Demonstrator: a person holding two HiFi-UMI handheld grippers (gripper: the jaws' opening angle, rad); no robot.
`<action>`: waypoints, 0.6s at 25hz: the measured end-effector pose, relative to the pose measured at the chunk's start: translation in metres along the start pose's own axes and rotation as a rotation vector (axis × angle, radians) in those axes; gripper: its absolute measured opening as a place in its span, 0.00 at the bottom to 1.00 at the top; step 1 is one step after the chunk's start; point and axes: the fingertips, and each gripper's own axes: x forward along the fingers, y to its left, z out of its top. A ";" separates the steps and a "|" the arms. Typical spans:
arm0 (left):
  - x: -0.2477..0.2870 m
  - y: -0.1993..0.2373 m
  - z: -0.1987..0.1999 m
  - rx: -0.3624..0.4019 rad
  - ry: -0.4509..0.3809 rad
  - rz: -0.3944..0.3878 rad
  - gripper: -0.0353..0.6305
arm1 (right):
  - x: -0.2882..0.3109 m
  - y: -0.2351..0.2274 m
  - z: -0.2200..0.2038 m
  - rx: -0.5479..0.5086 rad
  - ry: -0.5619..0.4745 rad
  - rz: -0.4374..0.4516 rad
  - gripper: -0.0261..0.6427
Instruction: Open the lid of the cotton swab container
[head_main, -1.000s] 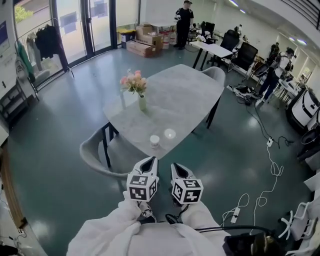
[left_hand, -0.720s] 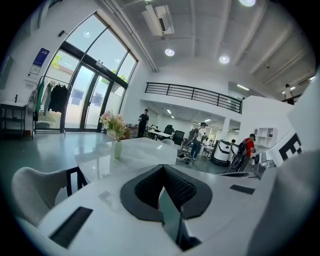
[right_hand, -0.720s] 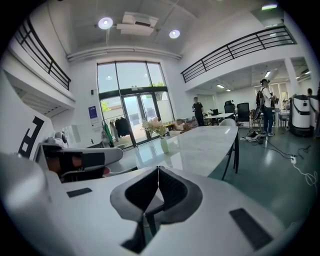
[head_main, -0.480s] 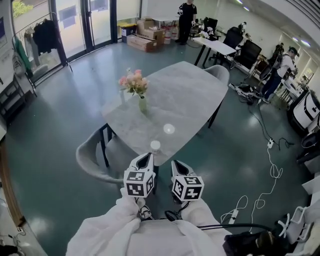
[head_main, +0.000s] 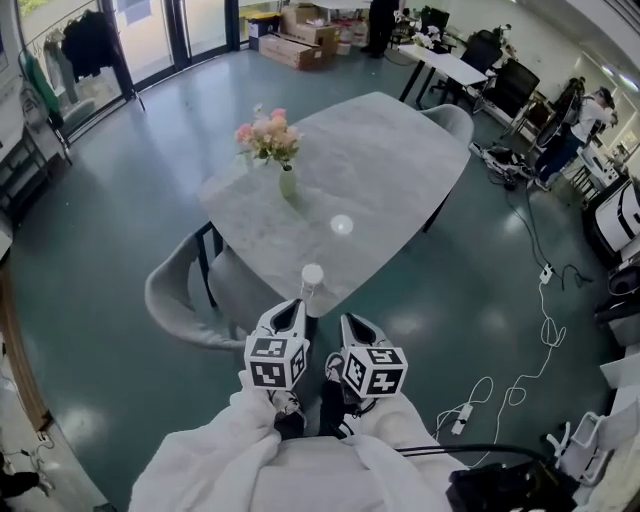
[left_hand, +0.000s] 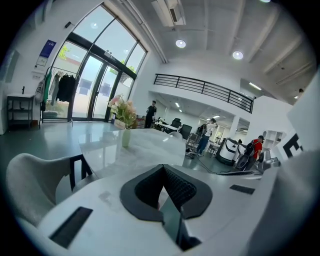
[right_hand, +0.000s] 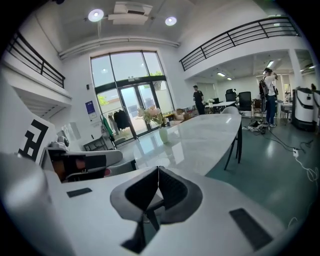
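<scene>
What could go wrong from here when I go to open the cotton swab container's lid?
The cotton swab container stands close to the table's near edge; a nudge might tip it onto the floor. The left gripper and right gripper are both shut and empty, so reaching in like this would likely butt the container rather than grip it.

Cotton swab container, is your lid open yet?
Nothing looks done yet. The cotton swab container stands untouched near the table edge. The left gripper and right gripper are shut, empty, short of it. Left: reach it, hold it, open the lid.
</scene>
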 end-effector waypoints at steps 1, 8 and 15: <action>0.003 0.002 -0.003 -0.002 0.008 0.008 0.06 | 0.005 -0.001 -0.001 0.003 0.007 0.009 0.13; 0.019 0.011 0.008 0.015 0.006 0.056 0.06 | 0.036 0.001 0.015 -0.019 0.022 0.078 0.13; 0.030 0.017 0.006 -0.018 0.021 0.079 0.06 | 0.048 -0.003 0.016 -0.019 0.041 0.093 0.13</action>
